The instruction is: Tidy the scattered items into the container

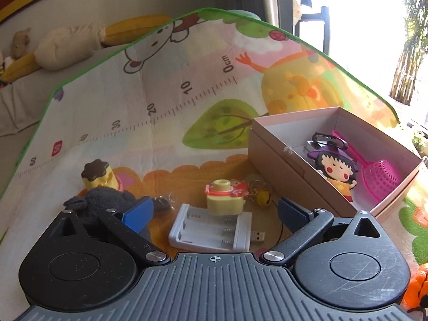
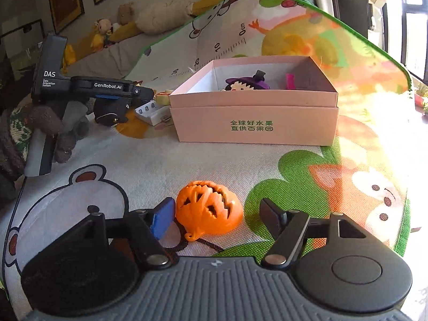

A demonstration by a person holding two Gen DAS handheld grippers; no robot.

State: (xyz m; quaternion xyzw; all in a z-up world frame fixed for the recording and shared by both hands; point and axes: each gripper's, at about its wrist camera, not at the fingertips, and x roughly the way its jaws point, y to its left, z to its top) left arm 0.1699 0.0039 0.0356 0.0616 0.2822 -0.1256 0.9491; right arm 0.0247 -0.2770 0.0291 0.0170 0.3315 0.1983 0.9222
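Observation:
A pink cardboard box (image 1: pixel 278 157) stands on the play mat; it shows in the right wrist view (image 2: pixel 254 123) too. It holds a witch doll (image 1: pixel 337 168), dark glasses and a pink scoop (image 1: pixel 379 176). My left gripper (image 1: pixel 214 214) is open over a white battery charger (image 1: pixel 211 230) and a yellow toy keychain (image 1: pixel 224 198). My right gripper (image 2: pixel 216 216) is open around an orange pumpkin toy (image 2: pixel 211 206); its left fingertip is beside the pumpkin, its right fingertip is apart from it.
A pudding-shaped toy (image 1: pixel 99 176), a dark knitted item (image 1: pixel 104 200) and a small dark wrapped piece (image 1: pixel 163 203) lie left of the charger. Stuffed toys (image 1: pixel 69 45) lie beyond the mat's far edge. The left hand-held gripper (image 2: pixel 107 88) shows left of the box.

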